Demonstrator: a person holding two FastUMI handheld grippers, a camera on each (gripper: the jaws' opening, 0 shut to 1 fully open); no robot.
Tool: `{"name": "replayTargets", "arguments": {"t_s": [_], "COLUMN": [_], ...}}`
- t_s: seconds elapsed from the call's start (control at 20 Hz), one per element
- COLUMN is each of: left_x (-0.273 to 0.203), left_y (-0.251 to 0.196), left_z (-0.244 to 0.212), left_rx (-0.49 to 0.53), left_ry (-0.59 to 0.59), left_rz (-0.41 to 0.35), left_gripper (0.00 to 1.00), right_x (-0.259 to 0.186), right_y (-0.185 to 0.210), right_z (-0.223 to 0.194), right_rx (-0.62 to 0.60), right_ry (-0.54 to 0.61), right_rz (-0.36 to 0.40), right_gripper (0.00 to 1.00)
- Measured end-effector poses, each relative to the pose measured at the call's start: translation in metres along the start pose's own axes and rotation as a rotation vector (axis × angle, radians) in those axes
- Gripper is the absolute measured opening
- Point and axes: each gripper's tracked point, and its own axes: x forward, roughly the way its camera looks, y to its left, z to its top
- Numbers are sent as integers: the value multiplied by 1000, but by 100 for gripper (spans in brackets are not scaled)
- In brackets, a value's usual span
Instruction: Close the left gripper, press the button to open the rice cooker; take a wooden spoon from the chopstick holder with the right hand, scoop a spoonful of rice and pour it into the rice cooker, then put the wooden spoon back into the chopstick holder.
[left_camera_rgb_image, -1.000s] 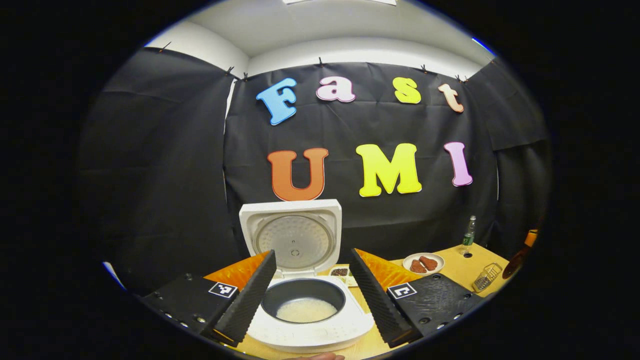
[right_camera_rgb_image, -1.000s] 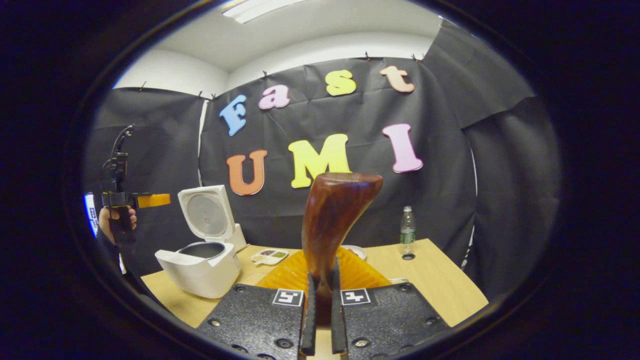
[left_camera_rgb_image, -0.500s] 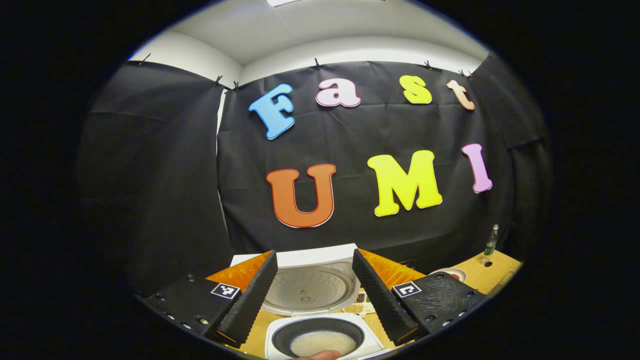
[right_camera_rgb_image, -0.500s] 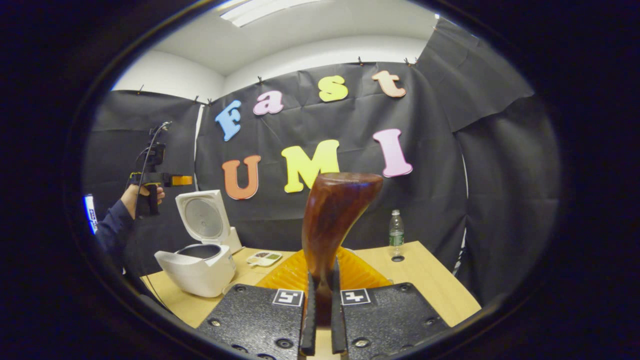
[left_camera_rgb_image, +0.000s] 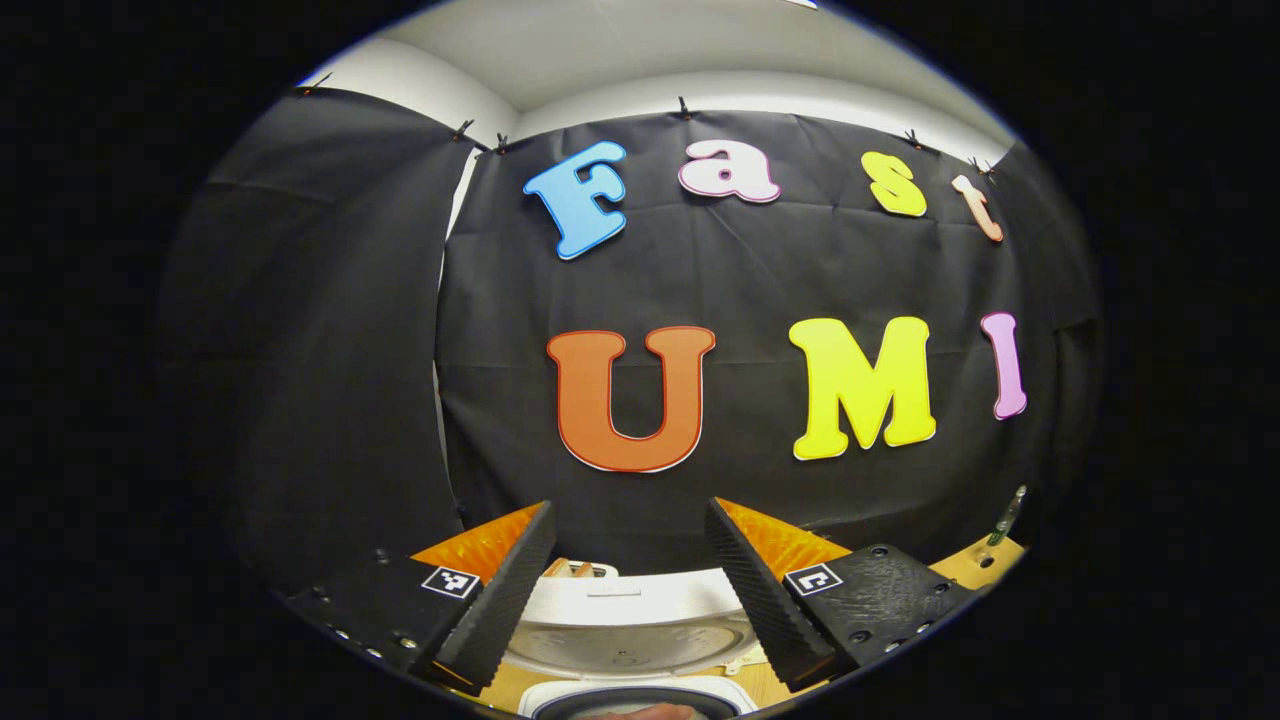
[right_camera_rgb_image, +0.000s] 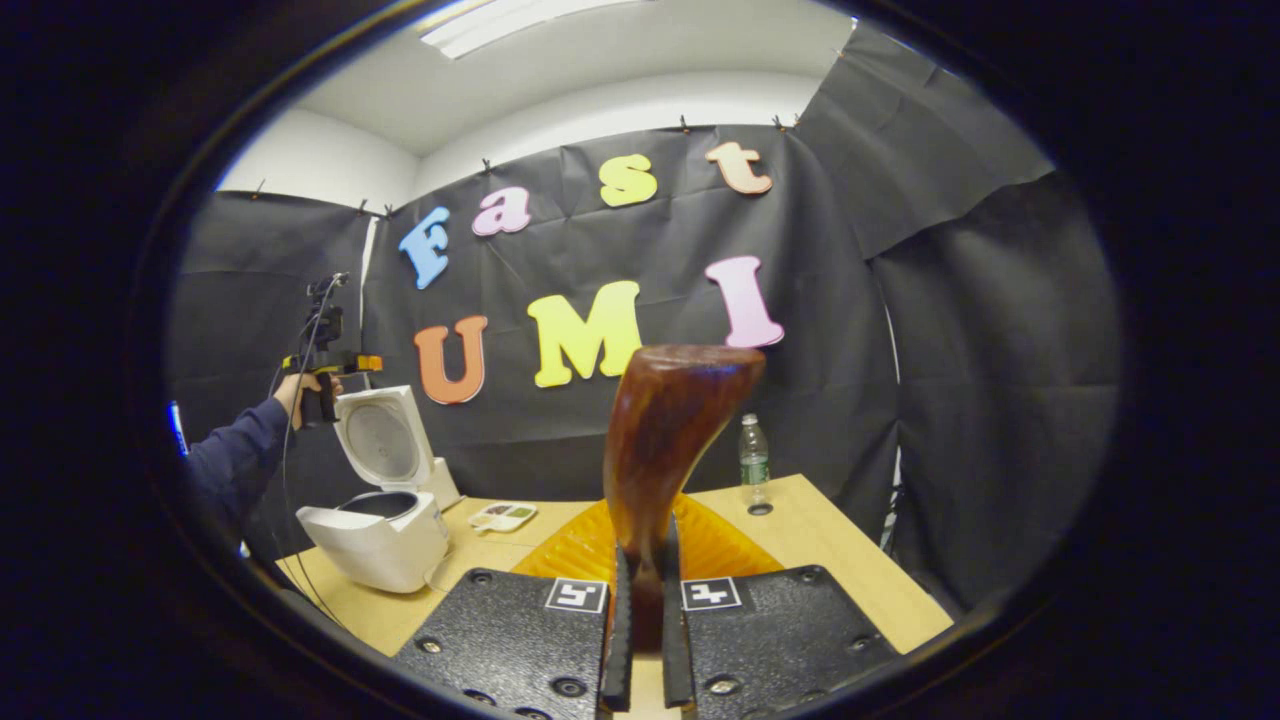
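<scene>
Toward the table's (right_camera_rgb_image: 850, 560) left edge from the right gripper (right_camera_rgb_image: 640, 640), clamped tight on the upright wooden spoon (right_camera_rgb_image: 670, 440), stands the open rice cooker (right_camera_rgb_image: 375, 520).

The left gripper (left_camera_rgb_image: 628, 560) had its two black ribbed fingers (left_camera_rgb_image: 500, 600) spread wide apart, with nothing between them. Below the gap stood the rice cooker (left_camera_rgb_image: 630, 690), its white lid (left_camera_rgb_image: 625, 620) raised and open toward the camera. Just under the lid, the dark rim of the inner pot (left_camera_rgb_image: 600, 705) was partly visible. To the right of the rice cooker, the wooden table (left_camera_rgb_image: 965, 565) carried a bottle (left_camera_rgb_image: 1005, 515) near the black wall.
</scene>
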Motion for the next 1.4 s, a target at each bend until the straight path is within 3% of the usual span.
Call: {"name": "replayTargets", "arguments": {"t_s": [0.4,0.55,0.7,0.8,0.85,0.9,1.0,1.2,1.4], "left_x": [31,24,18,23,26,31,30,29,21], "left_y": [13,6,-3,-7,-12,-13,-2,-6,-4], "left_z": [-37,-27,-22,-23,-27,-37,-43,-41,-31], "left_rx": [-84,-60,-23,-19,-35,-47,-16,-32,-61], "left_ry": [104,47,17,22,43,76,85,88,46], "left_rz": [40,18,4,0,-16,-12,39,9,6], "left_gripper": [94,92,92,92,82,92,96,95,94], "right_x": [9,34,62,67,65,64,62,78,144], "right_y": [-11,-9,-22,-15,-12,-12,-15,-19,-46], "right_z": [-14,-20,-41,-48,-51,-52,-54,-44,-52], "right_rx": [-17,22,63,86,96,104,92,80,24], "right_ry": [41,45,115,133,138,142,144,112,73], "right_rz": [-49,-24,-61,-45,-34,-28,-34,-47,-96], "right_gripper": [14,14,15,14,15,14,15,14,15]}}
